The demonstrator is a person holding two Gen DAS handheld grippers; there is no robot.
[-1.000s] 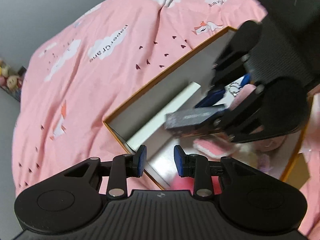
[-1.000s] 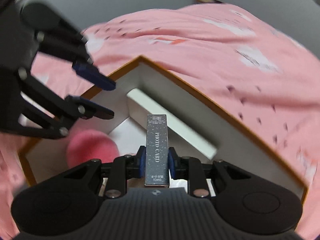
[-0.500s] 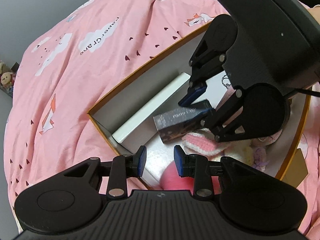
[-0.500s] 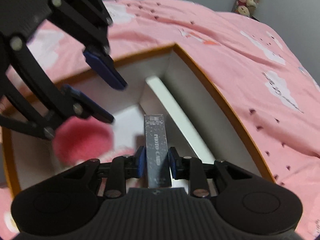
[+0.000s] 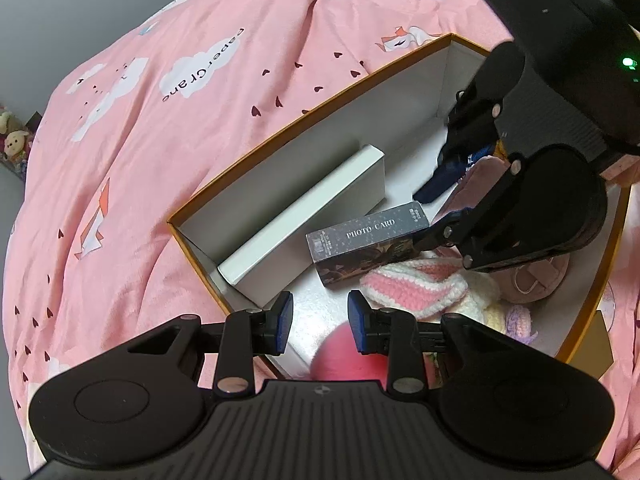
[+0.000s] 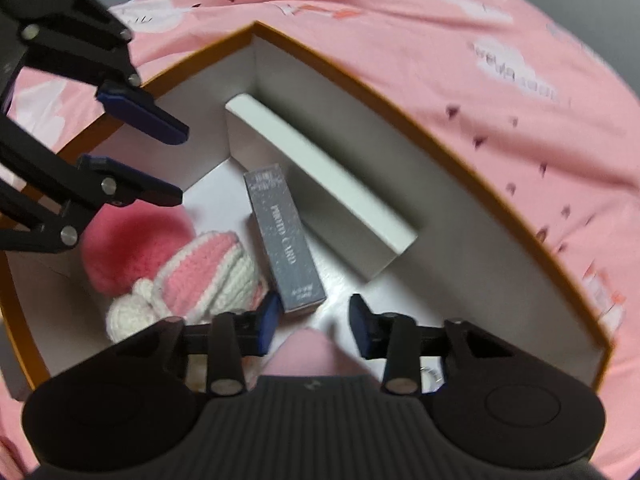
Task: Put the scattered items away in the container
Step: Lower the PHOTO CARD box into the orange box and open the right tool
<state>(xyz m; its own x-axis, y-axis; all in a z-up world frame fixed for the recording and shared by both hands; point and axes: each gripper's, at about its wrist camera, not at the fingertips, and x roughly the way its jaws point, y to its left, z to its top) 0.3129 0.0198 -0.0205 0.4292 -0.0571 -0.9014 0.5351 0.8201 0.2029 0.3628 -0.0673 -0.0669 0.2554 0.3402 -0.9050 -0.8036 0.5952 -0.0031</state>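
An orange-rimmed box (image 5: 280, 136) (image 6: 400, 96) lies on the pink bedspread. Inside it, the grey PHOTO CARD box (image 5: 366, 236) (image 6: 286, 240) lies on the floor beside a long white box (image 5: 308, 220) (image 6: 320, 184). A pink-and-white knitted item (image 5: 416, 288) (image 6: 200, 272), a red fuzzy ball (image 5: 348, 356) (image 6: 132, 244) and a dusty-pink soft item (image 5: 532, 280) also lie in the box. My right gripper (image 6: 314, 320) (image 5: 430, 216) is open and empty, just behind the card box. My left gripper (image 5: 318, 320) (image 6: 180, 160) is open and empty above the box's near corner.
The pink bedspread (image 5: 160, 120) with cloud and heart prints surrounds the box. Small plush toys (image 5: 14, 140) sit at the far left edge. A brown card piece (image 5: 596, 344) lies outside the box's right rim.
My right gripper has opened and let go of the PHOTO CARD box, which now lies on the box floor by the white box. My left gripper stayed open.
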